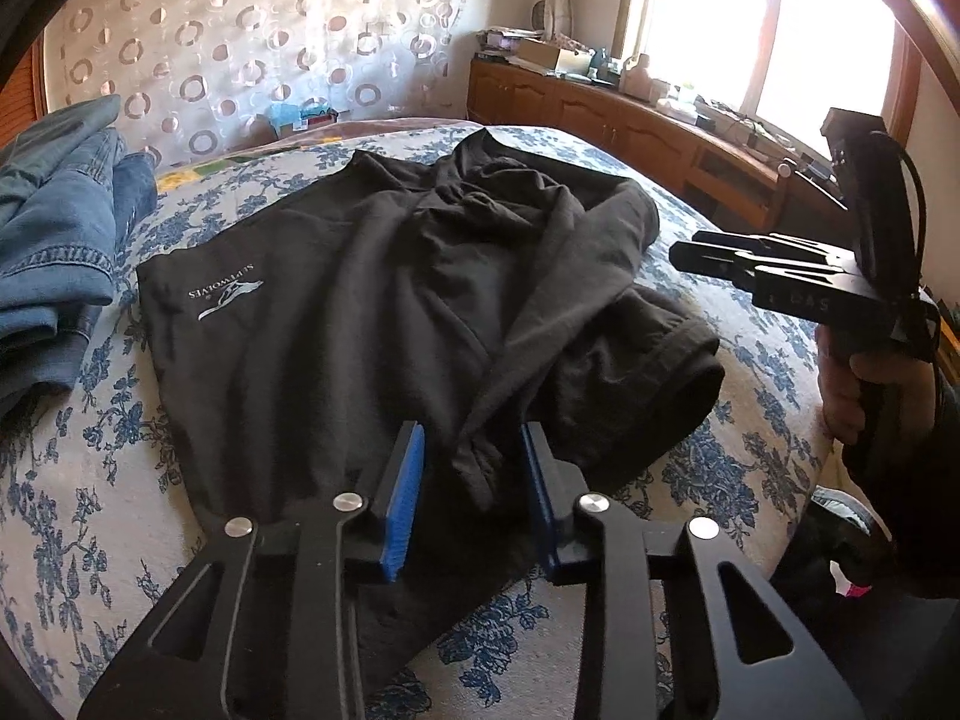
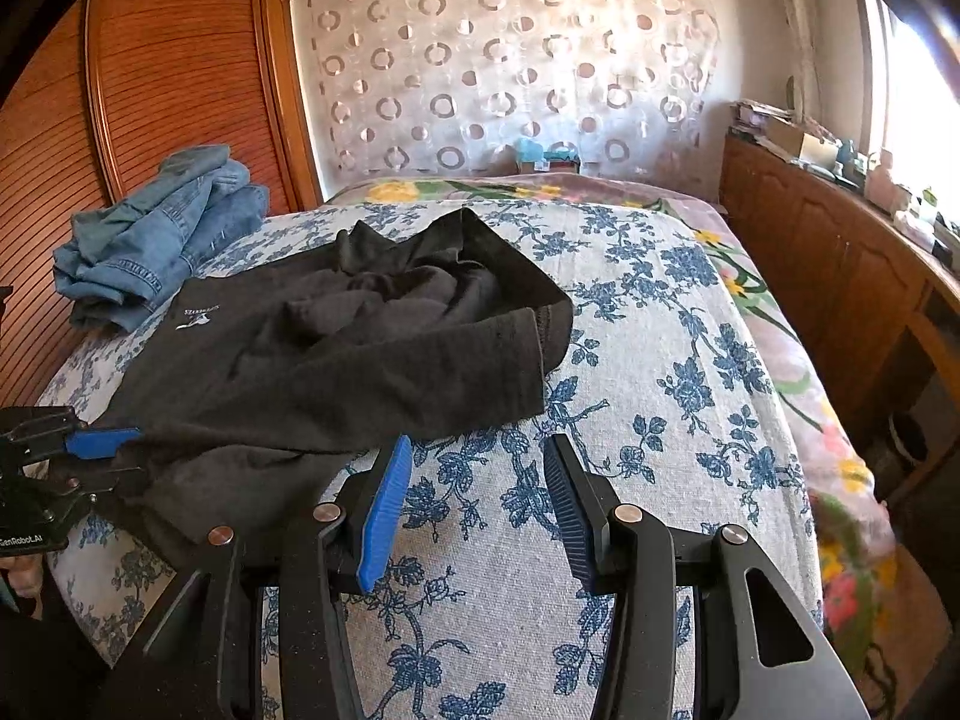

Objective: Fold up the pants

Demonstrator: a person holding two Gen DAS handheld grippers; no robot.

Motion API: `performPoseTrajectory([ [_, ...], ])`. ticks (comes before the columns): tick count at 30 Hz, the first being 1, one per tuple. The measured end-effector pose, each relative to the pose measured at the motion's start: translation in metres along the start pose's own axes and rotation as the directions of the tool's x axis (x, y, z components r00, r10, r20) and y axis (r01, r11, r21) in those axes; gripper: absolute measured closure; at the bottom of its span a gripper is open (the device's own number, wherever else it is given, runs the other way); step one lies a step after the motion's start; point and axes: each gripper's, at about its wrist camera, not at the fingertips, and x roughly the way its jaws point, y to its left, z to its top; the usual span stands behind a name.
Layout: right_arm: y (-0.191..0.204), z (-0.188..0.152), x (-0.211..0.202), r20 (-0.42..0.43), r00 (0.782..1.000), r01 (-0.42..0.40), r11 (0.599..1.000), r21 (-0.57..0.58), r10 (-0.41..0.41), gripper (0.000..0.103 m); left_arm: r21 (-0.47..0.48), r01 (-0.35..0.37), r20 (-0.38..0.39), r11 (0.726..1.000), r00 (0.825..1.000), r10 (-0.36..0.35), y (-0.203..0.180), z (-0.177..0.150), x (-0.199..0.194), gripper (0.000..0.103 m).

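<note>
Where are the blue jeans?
The blue jeans lie piled at the bed's far left edge in the right wrist view, beside the wooden wardrobe, just left of the black pants.

A: Where is there open room on the bed (image 2: 648,360)?

B: Its right half is bare flowered cover, from the black pants (image 2: 336,360) across to the edge. The right gripper (image 2: 477,498) hangs over that bare stretch, jaws apart with nothing between them.

A: And the left side?

B: Crowded. A heap of blue jeans (image 2: 156,234) sits at the far left corner, just beside the pants, with the wooden wardrobe (image 2: 150,90) close behind it.

A: What stands around the left gripper (image 1: 474,480)?

B: Rumpled pants cloth lies between its fingers. The right gripper is off to its right, well apart.

A: Beyond the bed?

B: A narrow aisle, then a cluttered wooden cabinet (image 2: 840,264) under the window.
</note>
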Motion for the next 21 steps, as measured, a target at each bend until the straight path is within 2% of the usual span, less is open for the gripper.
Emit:
performPoseTrajectory([
  [4, 0.000, 0.000, 0.001, -0.003, 1.000, 0.002, 1.000, 0.003, -0.002, 0.055, 0.007, -0.005, 0.011, 1.000, 1.000, 0.005, -0.003, -0.001, -0.004, 0.084],
  [11, -0.005, 0.003, 0.007, -0.037, 0.999, -0.004, 1.000, 0.022, 0.004, 0.055, -0.008, -0.007, 0.002, 1.000, 1.000, 0.007, 0.000, 0.000, -0.003, 0.085],
  [21, -0.014, 0.030, 0.022, -0.072, 0.997, -0.027, 0.999, 0.024, 0.029, 0.055, -0.016, -0.001, 0.010, 1.000, 1.000, 0.001, 0.001, -0.003, -0.003, 0.083],
])
